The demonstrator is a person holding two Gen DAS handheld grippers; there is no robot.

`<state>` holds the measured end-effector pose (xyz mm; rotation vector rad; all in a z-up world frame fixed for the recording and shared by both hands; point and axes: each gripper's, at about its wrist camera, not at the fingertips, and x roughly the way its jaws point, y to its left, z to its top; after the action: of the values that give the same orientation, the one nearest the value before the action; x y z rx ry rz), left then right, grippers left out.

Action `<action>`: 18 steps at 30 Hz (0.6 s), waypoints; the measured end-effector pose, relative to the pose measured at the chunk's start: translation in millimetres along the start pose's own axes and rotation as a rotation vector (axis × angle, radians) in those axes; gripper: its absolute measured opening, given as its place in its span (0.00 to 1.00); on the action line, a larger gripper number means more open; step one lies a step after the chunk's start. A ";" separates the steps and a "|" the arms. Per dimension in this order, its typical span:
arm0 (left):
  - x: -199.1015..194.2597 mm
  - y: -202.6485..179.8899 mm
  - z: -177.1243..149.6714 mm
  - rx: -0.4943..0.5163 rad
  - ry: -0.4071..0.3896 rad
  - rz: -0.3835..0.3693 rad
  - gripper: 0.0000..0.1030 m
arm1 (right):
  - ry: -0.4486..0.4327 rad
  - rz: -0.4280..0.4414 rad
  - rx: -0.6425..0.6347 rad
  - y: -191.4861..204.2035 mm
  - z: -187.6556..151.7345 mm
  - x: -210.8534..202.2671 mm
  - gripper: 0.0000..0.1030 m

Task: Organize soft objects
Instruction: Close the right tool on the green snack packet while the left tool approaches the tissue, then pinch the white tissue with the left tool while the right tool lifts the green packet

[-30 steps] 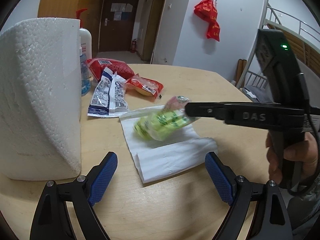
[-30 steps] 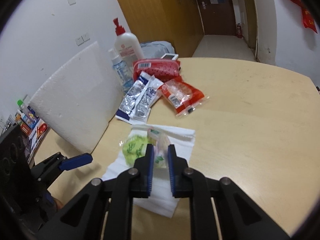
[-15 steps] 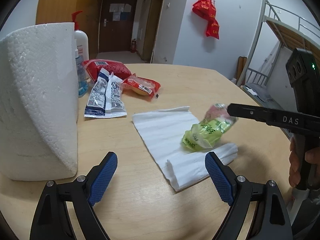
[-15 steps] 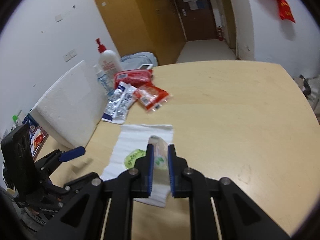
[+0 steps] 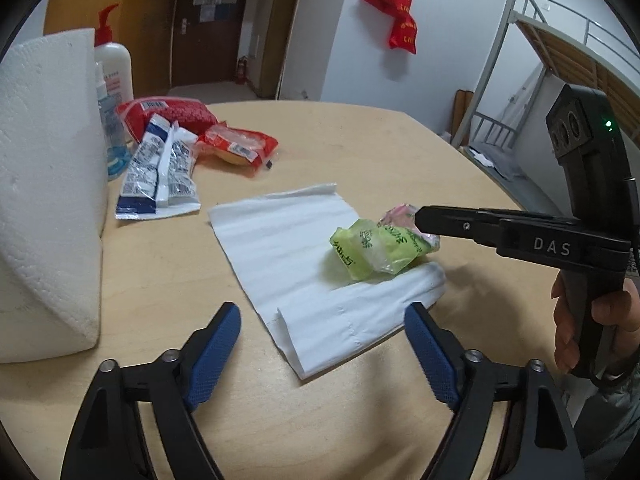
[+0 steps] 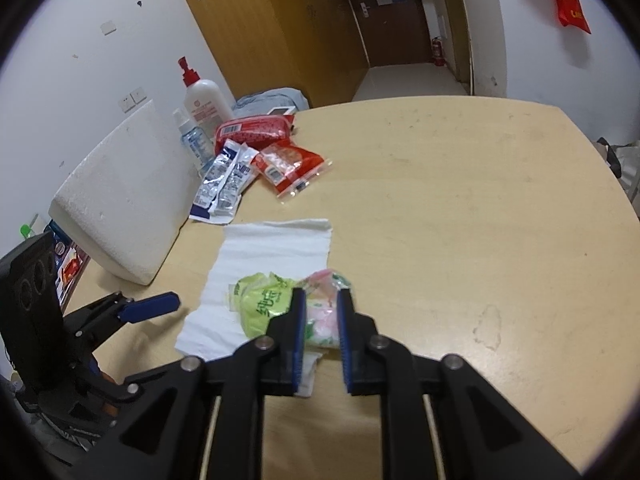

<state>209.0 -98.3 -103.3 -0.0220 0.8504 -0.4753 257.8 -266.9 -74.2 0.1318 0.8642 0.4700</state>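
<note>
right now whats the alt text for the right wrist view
The right hand-held gripper has its jaws slightly parted around the pink end of a green snack packet lying on a white paper towel on a wooden table. Further back sit red packets, blue-and-white sachets and a pump bottle.

Taking the white paper towel (image 6: 276, 256) as landmark: to its right the tabletop (image 6: 460, 200) lies bare right out to its edge. Beyond its far edge lie blue-and-white sachets (image 6: 226, 182) and red packets (image 6: 290, 166), with bottles (image 6: 202, 106) behind them. A white foam block (image 6: 120, 192) walls off its left side. The left tongs (image 5: 324, 354) hang over its near left corner.
</note>
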 end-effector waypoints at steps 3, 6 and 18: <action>5.8 -4.2 -1.2 0.018 0.030 -0.010 0.68 | -0.010 -0.010 -0.017 1.7 0.9 -1.0 0.54; 8.1 -9.0 -2.6 0.038 0.044 -0.017 0.59 | -0.020 -0.006 -0.023 1.8 2.0 -1.7 0.60; 9.8 -15.8 -5.3 0.077 0.048 0.037 0.10 | -0.019 -0.009 -0.006 -4.4 2.2 -3.4 0.61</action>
<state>204.4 -115.5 -110.6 0.0764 0.8778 -0.4757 259.1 -272.2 -71.8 0.1269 0.8448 0.4617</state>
